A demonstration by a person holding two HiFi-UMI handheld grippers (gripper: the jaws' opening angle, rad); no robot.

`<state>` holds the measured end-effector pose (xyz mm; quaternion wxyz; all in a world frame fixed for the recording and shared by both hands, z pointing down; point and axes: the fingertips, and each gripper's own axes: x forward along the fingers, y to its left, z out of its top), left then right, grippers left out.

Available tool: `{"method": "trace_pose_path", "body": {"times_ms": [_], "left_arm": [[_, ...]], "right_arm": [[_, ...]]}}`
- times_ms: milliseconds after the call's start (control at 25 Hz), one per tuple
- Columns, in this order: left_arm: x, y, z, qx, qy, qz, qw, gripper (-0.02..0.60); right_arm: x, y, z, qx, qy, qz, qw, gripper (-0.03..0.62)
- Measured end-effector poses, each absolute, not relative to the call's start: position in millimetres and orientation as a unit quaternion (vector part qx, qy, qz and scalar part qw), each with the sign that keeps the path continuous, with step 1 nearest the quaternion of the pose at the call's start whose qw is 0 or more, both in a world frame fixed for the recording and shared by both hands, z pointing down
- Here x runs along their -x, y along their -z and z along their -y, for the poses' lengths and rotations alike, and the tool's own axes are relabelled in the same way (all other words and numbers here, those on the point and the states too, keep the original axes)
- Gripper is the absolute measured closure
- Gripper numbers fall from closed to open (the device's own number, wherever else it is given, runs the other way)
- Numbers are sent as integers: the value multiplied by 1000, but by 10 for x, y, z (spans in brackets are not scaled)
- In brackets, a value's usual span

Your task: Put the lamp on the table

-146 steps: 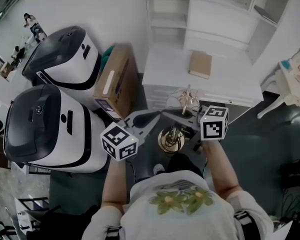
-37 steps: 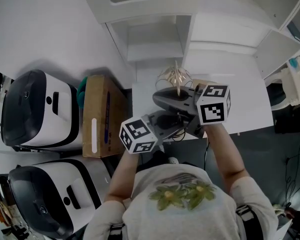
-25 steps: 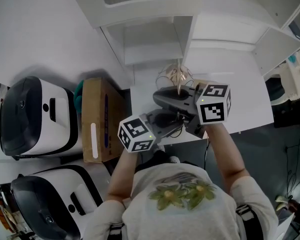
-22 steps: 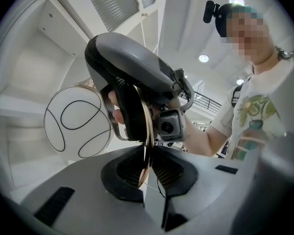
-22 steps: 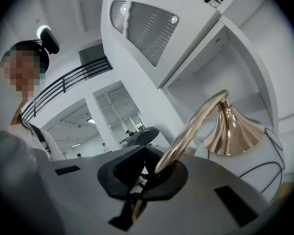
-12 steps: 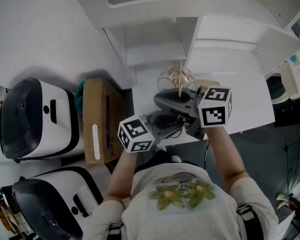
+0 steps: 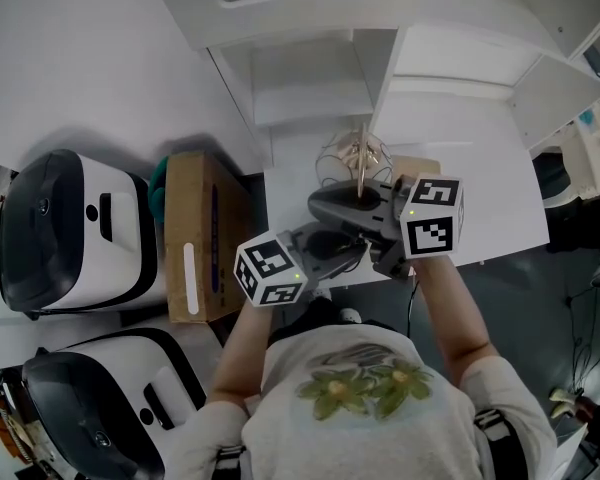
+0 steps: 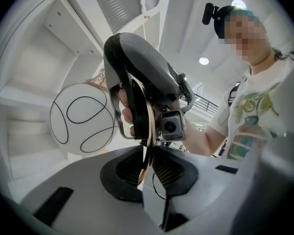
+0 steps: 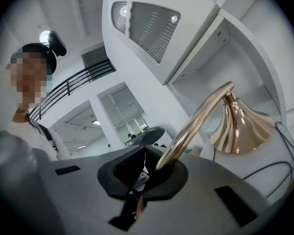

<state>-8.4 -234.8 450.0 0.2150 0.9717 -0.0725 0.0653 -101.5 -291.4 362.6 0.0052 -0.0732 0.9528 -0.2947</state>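
I hold the lamp with both grippers above the front of the white table [image 7: 480, 203]. In the head view its round wire shade [image 7: 354, 154] and gold stem [image 7: 361, 176] rise over the grippers. My left gripper [image 7: 338, 246] is shut on the thin gold rim of the lamp's base [image 8: 148, 126], with the jaws [image 8: 146, 166] pinching it edge-on. The round shade [image 8: 81, 117] shows beyond it. My right gripper [image 7: 355, 208] is shut on the curved gold stem [image 9: 196, 124] just above its jaws [image 9: 149, 173]. The gold cone [image 9: 240, 124] sits at the stem's top.
A brown book [image 7: 420, 166] lies on the table behind the lamp. White shelves [image 7: 310, 78] rise at the table's back. A cardboard box [image 7: 195, 238] stands left of the table, with two white and black machines [image 7: 70, 233] further left. A black cord [image 9: 264, 173] hangs near the cone.
Since the earliest frame the lamp has come up from the floor in front of the table to over its front edge. Over the last second it has barely moved.
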Motion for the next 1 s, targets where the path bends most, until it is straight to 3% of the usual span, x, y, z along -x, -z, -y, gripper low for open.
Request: {"method": "trace_pose_path", "body": {"times_ms": [1000], "left_arm": [[127,-4655,2053,-967,-91,100,214,517]], "right_arm": [[1064,-3704,2482,53,278,-959,4,563]]}}
